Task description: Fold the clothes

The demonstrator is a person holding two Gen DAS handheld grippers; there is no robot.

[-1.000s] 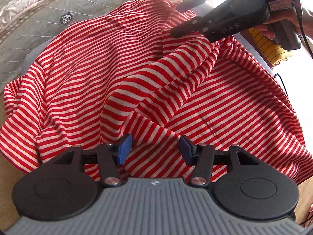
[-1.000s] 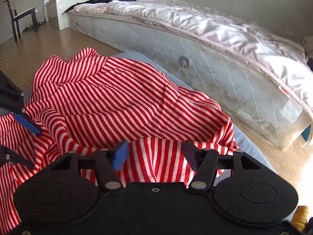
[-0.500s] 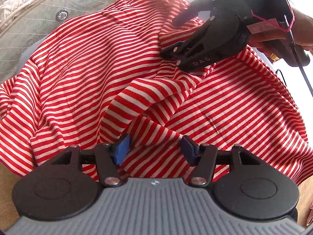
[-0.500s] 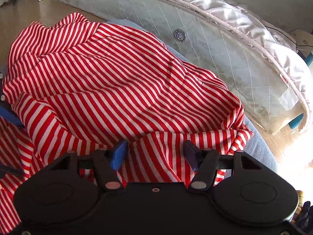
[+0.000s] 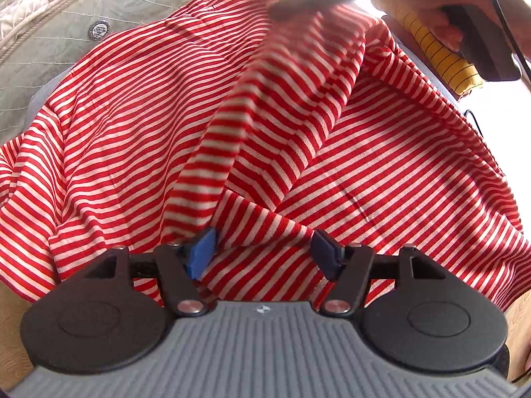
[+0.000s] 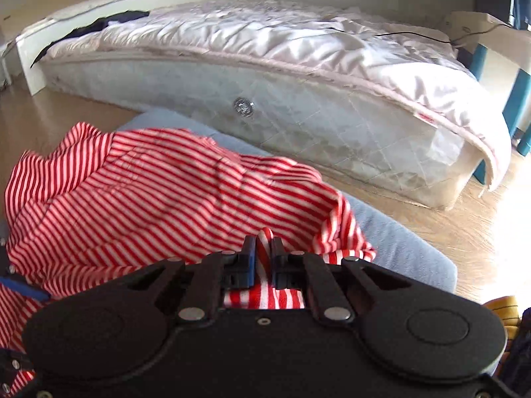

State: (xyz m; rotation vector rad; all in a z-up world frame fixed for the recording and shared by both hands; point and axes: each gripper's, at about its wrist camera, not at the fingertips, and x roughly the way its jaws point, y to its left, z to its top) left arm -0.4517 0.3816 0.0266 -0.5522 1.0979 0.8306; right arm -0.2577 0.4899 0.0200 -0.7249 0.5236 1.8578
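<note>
Two claws work the red-striped shirt [image 5: 381,179], heaped on a blue-grey pad [image 6: 398,232] beside the mattress [image 6: 298,126]: the right claw [image 6: 263,258] pinches a raised fold, likely to spread it, while the left claw [image 5: 262,252] gapes wide over the near hem.

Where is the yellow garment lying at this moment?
In the left wrist view the yellow garment lies at the upper right, just beyond the striped shirt, under the hand holding the right tongs.

a quilted mattress [image 6: 298,122] lies on the wooden floor [image 6: 448,225].
</note>
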